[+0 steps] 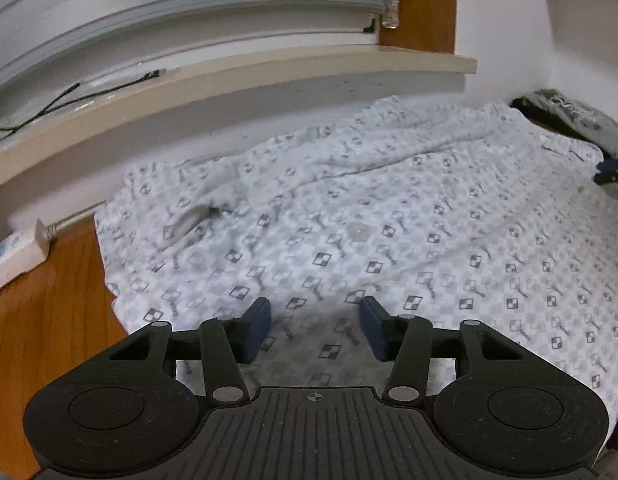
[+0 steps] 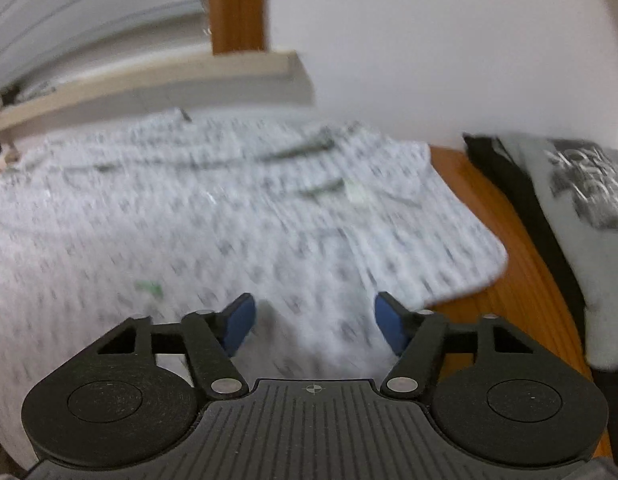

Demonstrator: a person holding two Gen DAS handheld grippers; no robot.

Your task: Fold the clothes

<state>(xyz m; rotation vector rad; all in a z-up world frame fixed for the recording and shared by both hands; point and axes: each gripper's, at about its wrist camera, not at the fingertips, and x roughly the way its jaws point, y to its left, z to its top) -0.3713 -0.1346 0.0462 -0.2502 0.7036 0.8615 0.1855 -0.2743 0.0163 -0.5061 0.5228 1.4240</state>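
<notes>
1. Your left gripper (image 1: 313, 330) hangs above the patterned shirt (image 1: 389, 240), its blue pads (image 1: 258, 330) parted with only cloth lying flat beneath the gap; nothing is pinched, so it is released
2. Ahead of this gripper the shirt spreads wide and flat over the wooden floor (image 1: 41, 320), with a rumpled sleeve fold farther ahead and to the left
3. Beyond the shirt runs a pale window sill (image 1: 269, 68) carrying a black cable (image 1: 69, 98); far ahead to the right lies a second garment (image 1: 569, 112), dark and grey
4. Your right gripper (image 2: 312, 322) likewise hovers over the shirt (image 2: 189, 220), pads (image 2: 239, 324) apart and gripping nothing; this view is blurred
5. Ahead and to the right of this gripper the shirt's edge ends on bare floor (image 2: 509, 280)
6. Further right, clear of the shirt, lies the second garment (image 2: 581, 208), grey with a dark print and black border
7. A white wall (image 2: 429, 40) rises behind
</notes>
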